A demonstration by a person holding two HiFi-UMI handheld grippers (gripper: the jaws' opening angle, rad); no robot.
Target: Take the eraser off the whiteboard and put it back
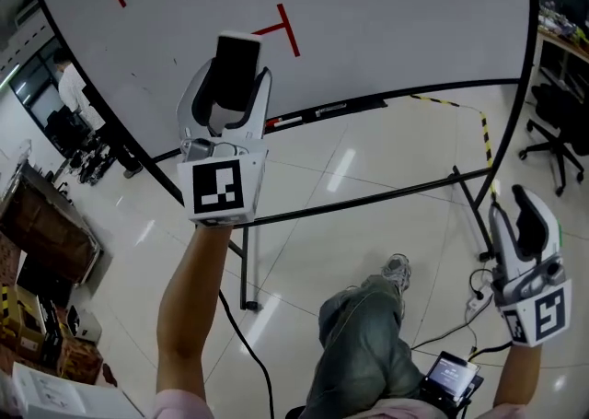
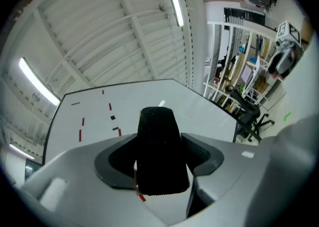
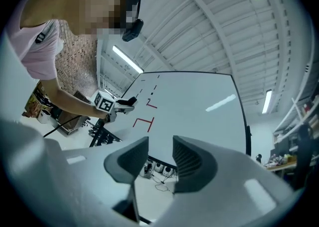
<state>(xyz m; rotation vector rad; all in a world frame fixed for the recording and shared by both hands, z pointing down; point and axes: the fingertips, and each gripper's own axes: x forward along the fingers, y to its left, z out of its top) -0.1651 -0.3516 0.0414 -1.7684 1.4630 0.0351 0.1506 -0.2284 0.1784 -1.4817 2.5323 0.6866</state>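
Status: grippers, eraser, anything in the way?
Left gripper shut on the eraser, held clear of the whiteboard. Right gripper open, empty, held low. Nothing between eraser and board.

The large white whiteboard [image 1: 386,21] runs past the head view's top edge. The left claw [image 1: 235,86] hides the lower end of the black-faced rectangular eraser [image 1: 237,51]. Along the board's bottom, small ledge objects [image 1: 317,113] are too tiny to identify.

Bright strip lights [image 2: 174,2] glare off the glossy floor [image 1: 342,168]; gripper views warp at their edges.
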